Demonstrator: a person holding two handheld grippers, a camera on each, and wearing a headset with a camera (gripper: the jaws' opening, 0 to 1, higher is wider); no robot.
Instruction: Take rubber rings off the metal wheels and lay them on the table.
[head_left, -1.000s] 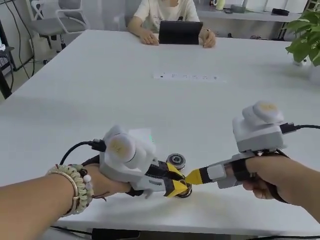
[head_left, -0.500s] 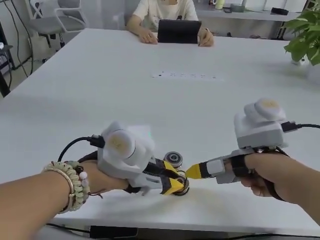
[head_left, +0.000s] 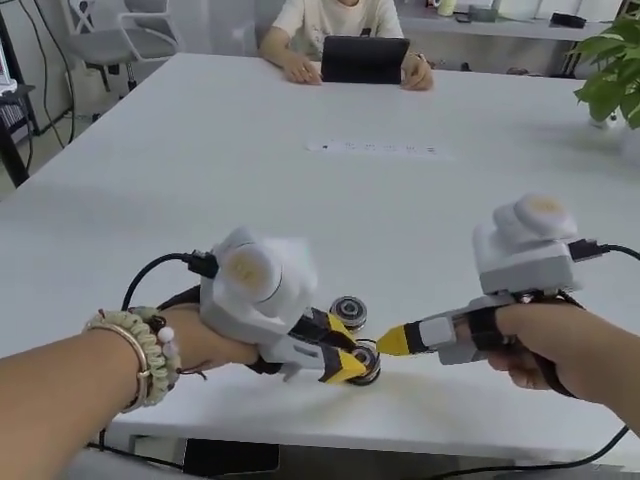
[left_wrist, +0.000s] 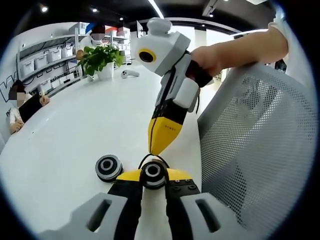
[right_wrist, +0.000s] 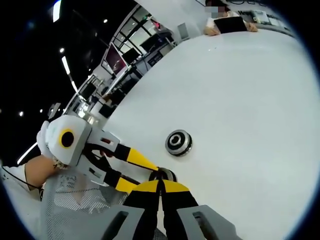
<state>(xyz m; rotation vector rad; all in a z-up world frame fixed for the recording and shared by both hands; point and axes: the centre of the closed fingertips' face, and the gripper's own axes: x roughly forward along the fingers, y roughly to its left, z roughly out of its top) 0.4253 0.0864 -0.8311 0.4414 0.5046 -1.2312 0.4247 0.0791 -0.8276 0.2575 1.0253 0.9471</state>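
My left gripper (head_left: 350, 362) is shut on a small metal wheel (left_wrist: 153, 174) just above the table's near edge. The right gripper (head_left: 384, 348) comes in from the right with its yellow jaws closed, its tip (left_wrist: 156, 149) against the wheel's top. A thin black rubber ring (left_wrist: 144, 160) loops from the wheel up to that tip and looks pinched in it. In the right gripper view the held wheel (right_wrist: 165, 175) sits just past my shut right gripper (right_wrist: 159, 185). A second wheel (head_left: 348, 311) with its black ring on lies flat on the table behind.
The white table (head_left: 330, 210) stretches far ahead. A person sits at the far end with a dark tablet (head_left: 364, 60). A pale strip (head_left: 372, 148) lies mid-table, a green plant (head_left: 612, 70) at the far right. A cable (head_left: 150, 280) trails from the left gripper.
The head camera has shifted a little. Both grippers stay at the same wheel; the right tip has drawn slightly to the right of it.
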